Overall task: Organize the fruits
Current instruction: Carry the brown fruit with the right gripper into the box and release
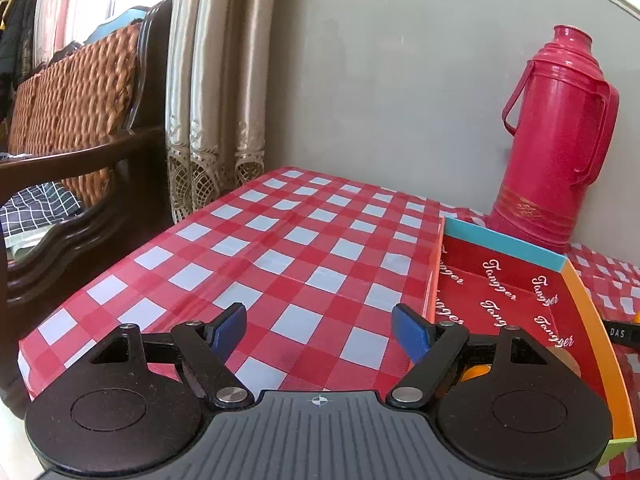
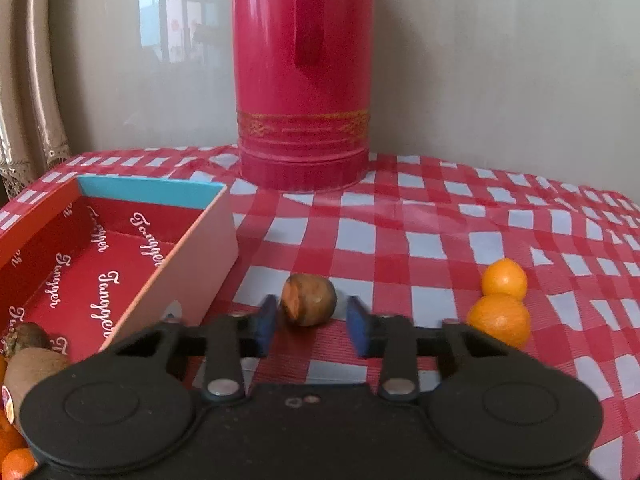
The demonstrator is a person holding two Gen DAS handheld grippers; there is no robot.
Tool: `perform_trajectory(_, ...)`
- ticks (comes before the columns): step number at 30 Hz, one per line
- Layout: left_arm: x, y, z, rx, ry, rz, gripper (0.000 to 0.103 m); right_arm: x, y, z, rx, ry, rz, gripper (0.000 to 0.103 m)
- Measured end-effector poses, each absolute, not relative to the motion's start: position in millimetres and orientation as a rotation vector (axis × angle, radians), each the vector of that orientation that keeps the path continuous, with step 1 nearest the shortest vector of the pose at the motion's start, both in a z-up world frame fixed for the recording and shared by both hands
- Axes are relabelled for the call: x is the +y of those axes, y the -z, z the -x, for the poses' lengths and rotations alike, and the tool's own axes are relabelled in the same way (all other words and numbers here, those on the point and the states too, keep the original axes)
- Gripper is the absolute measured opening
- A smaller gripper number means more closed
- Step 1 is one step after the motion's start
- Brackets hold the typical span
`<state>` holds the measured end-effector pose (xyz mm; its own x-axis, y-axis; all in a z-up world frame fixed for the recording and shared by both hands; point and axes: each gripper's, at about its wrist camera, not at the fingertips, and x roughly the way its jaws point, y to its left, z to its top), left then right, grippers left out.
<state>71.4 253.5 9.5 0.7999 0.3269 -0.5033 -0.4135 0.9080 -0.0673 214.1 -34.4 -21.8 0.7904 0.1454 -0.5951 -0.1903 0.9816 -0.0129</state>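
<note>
A red "Tangger" box (image 2: 200, 256) stands open on the checked table; it also shows in the left wrist view (image 1: 500, 240). Inside its near end lie a kiwi (image 2: 30, 364), a dark fruit (image 2: 28, 336) and oranges (image 2: 16, 460). A brown fruit with an orange scar (image 2: 309, 299) lies on the cloth right of the box. My right gripper (image 2: 312, 322) is open, its blue pads on either side of this fruit, not touching it. Two oranges (image 2: 502, 304) lie to the right. My left gripper (image 1: 320, 330) is open and empty over the cloth left of the box.
A tall red thermos (image 2: 302, 80) stands at the back against the wall, behind the box; it also shows in the left wrist view (image 1: 556, 140). A dark wooden sofa (image 1: 80, 152) and curtains (image 1: 212, 92) stand left of the table. The table's left edge (image 1: 100, 280) is near.
</note>
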Motion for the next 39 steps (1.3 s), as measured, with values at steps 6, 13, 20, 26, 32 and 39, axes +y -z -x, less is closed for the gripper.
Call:
perform_trajectory(6,256,-10,-68,0.51,-0.403,0.184,0.079,-29,10,-203,0.599,-0.191,0.089,0.02)
perform_trajectory(13,254,-17,-61,0.507,-0.396,0.167,0.079,-23,-17,-181,0.532,-0.22,0.097,0.02)
perform_trajectory(20,257,-20,-56,0.51,-0.406,0.165,0.079,-3,-36,-161,0.479,-0.304,0.109,0.02)
perform_trajectory(26,257,-22,-53,0.506,-0.411,0.16,0.079,31,-37,-153,0.466,-0.386,0.14,0.02)
perform_trajectory(32,260,-20,-51,0.513,-0.419,0.154,0.079,51,-26,-153,0.504,-0.421,0.151,0.02)
perform_trajectory(39,265,-19,-49,0.518,-0.429,0.156,0.079,58,-21,-150,0.495,-0.417,0.169,0.028)
